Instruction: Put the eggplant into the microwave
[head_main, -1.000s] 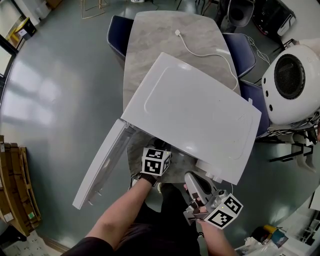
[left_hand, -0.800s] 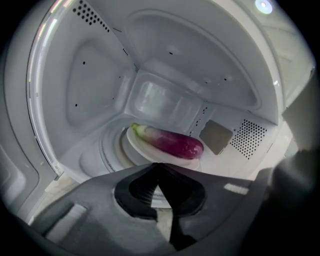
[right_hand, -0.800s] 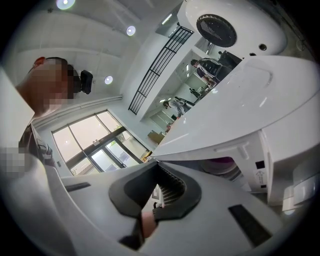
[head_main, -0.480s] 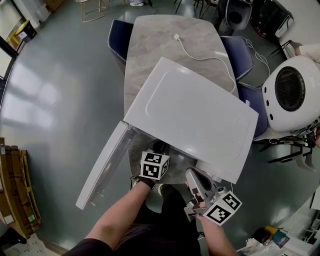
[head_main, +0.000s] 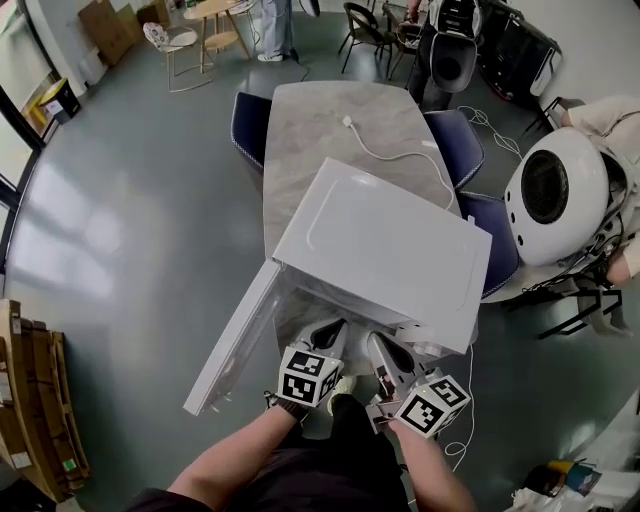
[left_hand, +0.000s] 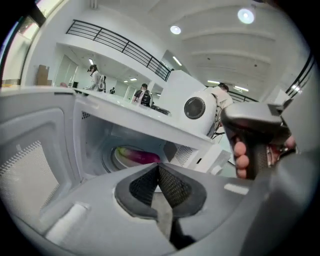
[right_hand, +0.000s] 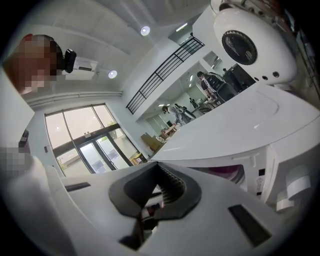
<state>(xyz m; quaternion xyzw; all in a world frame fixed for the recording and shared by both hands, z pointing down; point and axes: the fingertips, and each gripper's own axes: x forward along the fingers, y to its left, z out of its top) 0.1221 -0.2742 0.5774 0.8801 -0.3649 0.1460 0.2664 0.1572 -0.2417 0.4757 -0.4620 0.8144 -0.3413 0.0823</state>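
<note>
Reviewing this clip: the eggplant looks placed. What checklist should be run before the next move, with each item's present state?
1. Eggplant inside the microwave: ok, it lies on the turntable plate in the cavity.
2. Left tool empty: ok, jaws together, nothing between them.
3. Right tool empty: ok, jaws together, nothing held.
4. Microwave door shut: not ok, it stands swung open at the left in the head view.
5. Both tools clear of the door's swing: cannot tell; in the head view their tips sit right at the opening's front edge.
</note>
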